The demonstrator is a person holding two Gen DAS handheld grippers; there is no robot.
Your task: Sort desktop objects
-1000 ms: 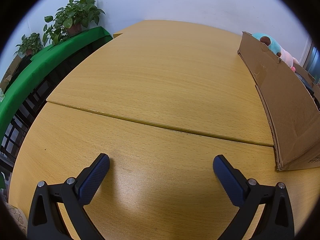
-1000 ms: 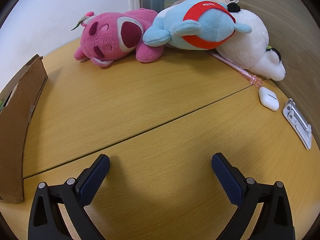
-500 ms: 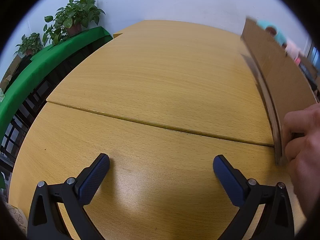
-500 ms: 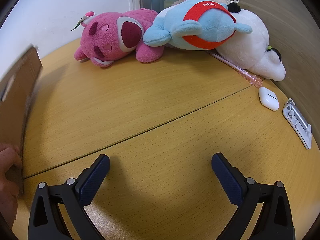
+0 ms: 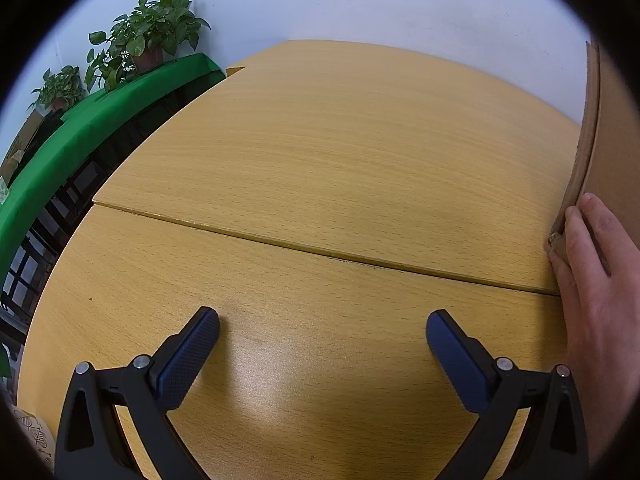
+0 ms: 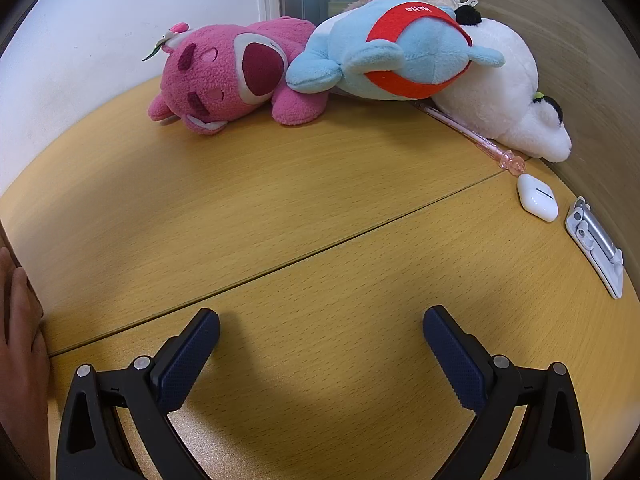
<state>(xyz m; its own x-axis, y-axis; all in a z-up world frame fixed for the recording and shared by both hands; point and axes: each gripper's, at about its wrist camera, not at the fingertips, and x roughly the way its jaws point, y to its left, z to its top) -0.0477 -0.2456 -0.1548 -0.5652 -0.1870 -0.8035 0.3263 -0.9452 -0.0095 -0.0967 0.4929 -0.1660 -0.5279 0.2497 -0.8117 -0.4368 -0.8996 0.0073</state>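
The left wrist view alone shows the cardboard box (image 5: pixel 600 140) at the right edge of the frame, standing on the wooden tabletop (image 5: pixel 320 160), with a bare hand (image 5: pixel 592 280) laid against its near corner, fingers pointing away along the box wall. The same view alone shows a green-covered shelf (image 5: pixel 100 112) beyond the tabletop's left edge, carrying potted plants (image 5: pixel 148 40). The right wrist view alone shows the items to be sorted, grouped at the far side and right edge of the tabletop (image 6: pixel 240 208): a pink plush bear (image 6: pixel 228 80), a blue plush with a red band (image 6: pixel 400 52) lying partly on it, and a white plush (image 6: pixel 508 92) behind, all in contact. A pink pen (image 6: pixel 472 136) lies beside the white plush; a white earbud case (image 6: pixel 537 197) lies just past the pen tip, and a white metal clip (image 6: pixel 596 248) lies near it. In this view the hand (image 6: pixel 20 340) appears only at the left margin. The left tool (image 5: pixel 322 334) sits low over bare tabletop with fingers wide apart, holding nothing. The right tool (image 6: pixel 321 332) is likewise spread apart and empty, well apart from the items.
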